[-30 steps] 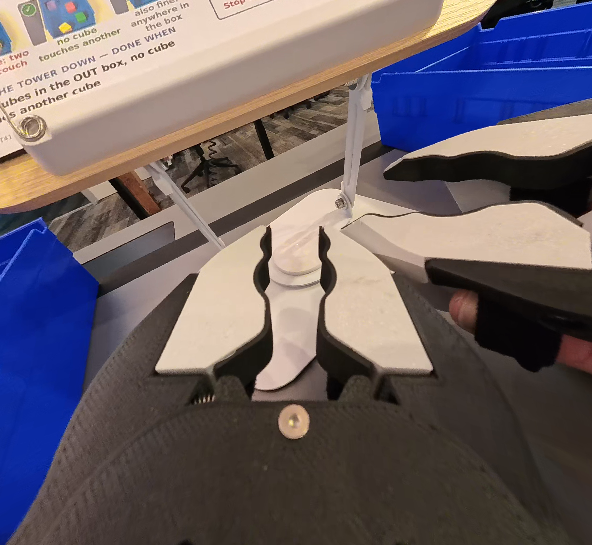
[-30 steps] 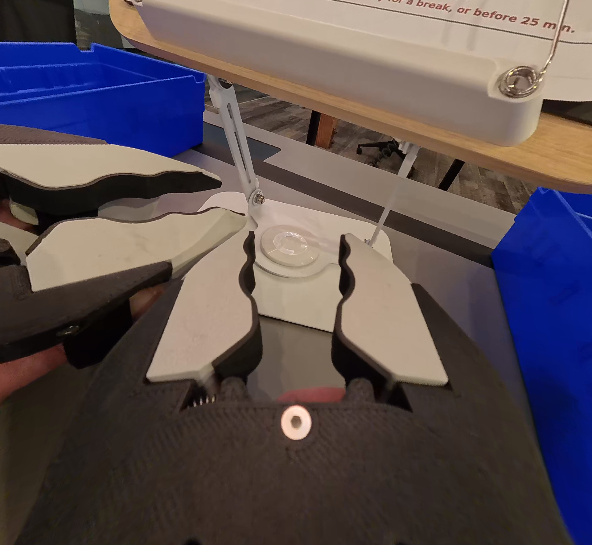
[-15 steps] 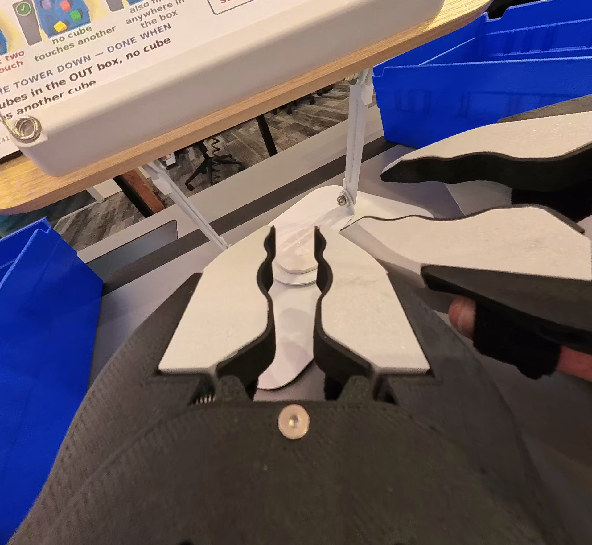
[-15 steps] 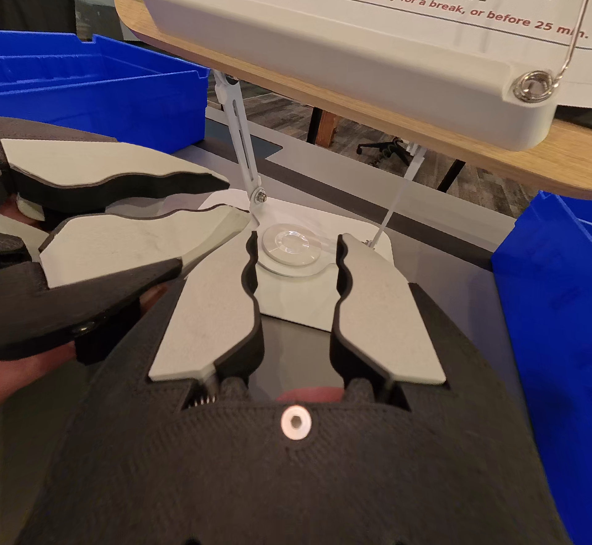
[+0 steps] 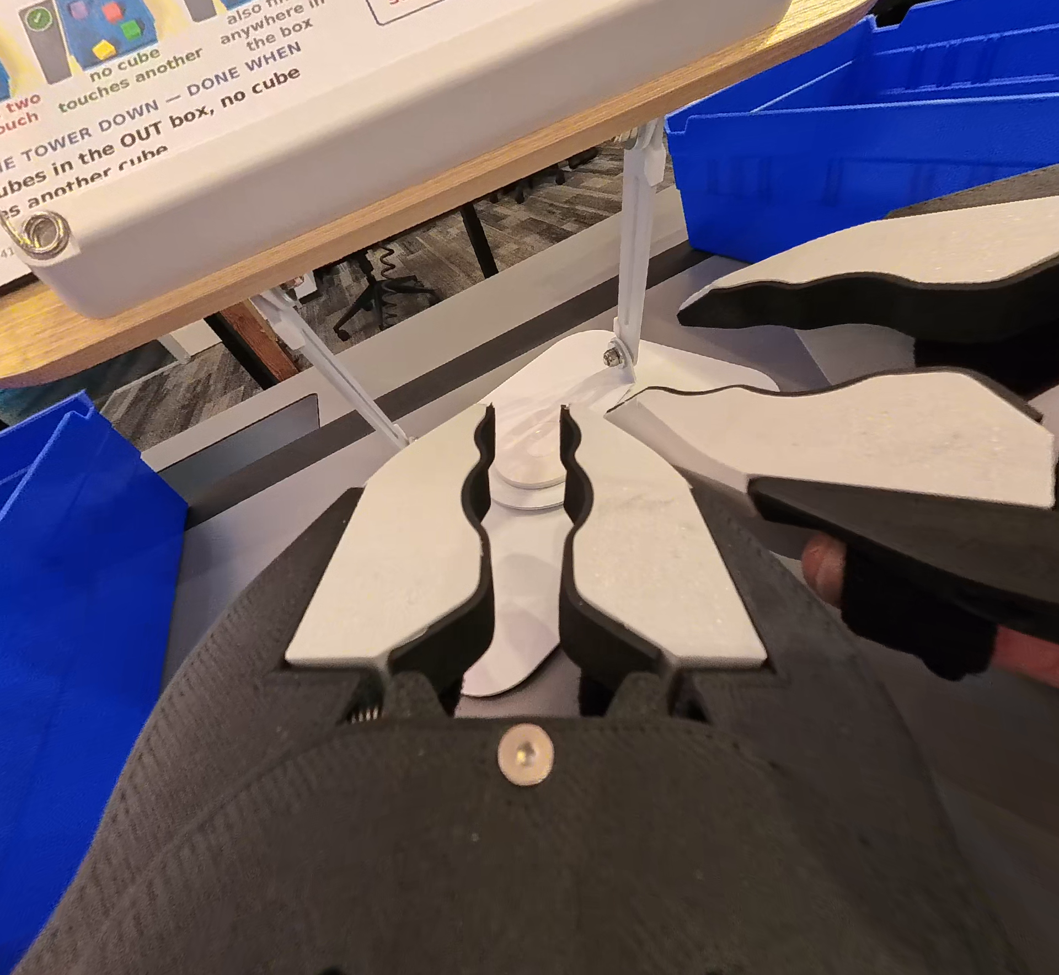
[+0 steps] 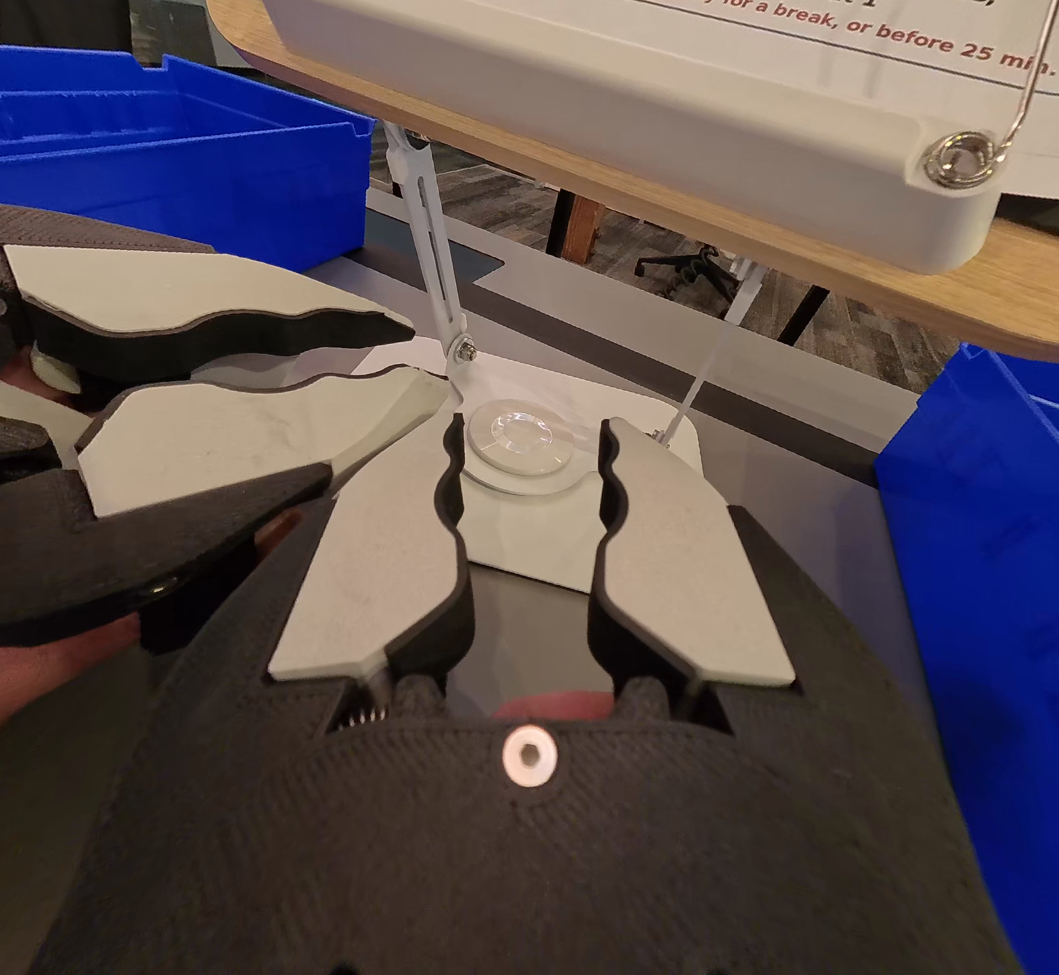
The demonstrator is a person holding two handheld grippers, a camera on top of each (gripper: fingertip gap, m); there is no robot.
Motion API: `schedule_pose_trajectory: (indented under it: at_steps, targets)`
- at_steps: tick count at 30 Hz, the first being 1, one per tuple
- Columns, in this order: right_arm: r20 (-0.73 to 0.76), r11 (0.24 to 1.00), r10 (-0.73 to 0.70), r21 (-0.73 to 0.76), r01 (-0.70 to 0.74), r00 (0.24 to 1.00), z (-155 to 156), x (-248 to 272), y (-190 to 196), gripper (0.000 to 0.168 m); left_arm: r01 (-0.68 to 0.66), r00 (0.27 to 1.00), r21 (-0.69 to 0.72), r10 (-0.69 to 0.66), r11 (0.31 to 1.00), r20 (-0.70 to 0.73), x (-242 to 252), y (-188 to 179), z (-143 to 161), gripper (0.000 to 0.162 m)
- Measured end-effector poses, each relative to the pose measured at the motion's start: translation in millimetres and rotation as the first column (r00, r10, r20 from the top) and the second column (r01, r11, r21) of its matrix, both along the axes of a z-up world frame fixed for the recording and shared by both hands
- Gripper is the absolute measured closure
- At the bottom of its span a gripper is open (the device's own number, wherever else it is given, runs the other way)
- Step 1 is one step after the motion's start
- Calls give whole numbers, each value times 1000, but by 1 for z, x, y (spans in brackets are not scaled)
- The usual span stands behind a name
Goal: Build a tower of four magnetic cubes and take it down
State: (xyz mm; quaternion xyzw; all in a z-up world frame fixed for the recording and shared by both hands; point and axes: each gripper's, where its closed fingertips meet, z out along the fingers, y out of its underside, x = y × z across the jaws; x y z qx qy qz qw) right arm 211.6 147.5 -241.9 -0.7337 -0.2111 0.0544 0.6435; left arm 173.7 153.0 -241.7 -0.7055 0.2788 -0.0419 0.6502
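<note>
No cube shows in either view. My left gripper (image 5: 526, 417) is empty, its jaws a narrow gap apart, over the white base plate (image 5: 524, 603) of a stand. My right gripper (image 6: 533, 423) is open and empty over the same plate (image 6: 527, 540), its jaws framing a round white disc (image 6: 518, 443). The two grippers sit side by side with tips nearly touching. The right gripper (image 5: 644, 363) shows at the right of the left wrist view. The left gripper (image 6: 427, 354) shows at the left of the right wrist view.
A white holder with an instruction sheet (image 5: 401, 59) on a wooden board (image 5: 831, 1) hangs close overhead on thin white struts (image 6: 435, 271). Blue bins stand on either side (image 5: 859, 156) (image 5: 69, 575) (image 6: 172, 156) (image 6: 974, 546). A grey table (image 6: 773, 391) lies underneath.
My left gripper's jaws have narrowed a little. Both grippers have shifted only slightly over the base plate; the right gripper's opening is unchanged.
</note>
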Motion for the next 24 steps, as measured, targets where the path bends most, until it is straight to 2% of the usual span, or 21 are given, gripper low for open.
schedule_pose_trajectory:
  at_steps: [17,24]
  targets:
    - [8,1000,-2,0,2,1000,0,-1,0,124,-1,1000,-3,1,1000,-5,0,0,-1,141]
    - [31,1000,-7,4,7,1000,-2,-2,0,127,-12,999,-2,12,1000,-35,2,1,-3,149]
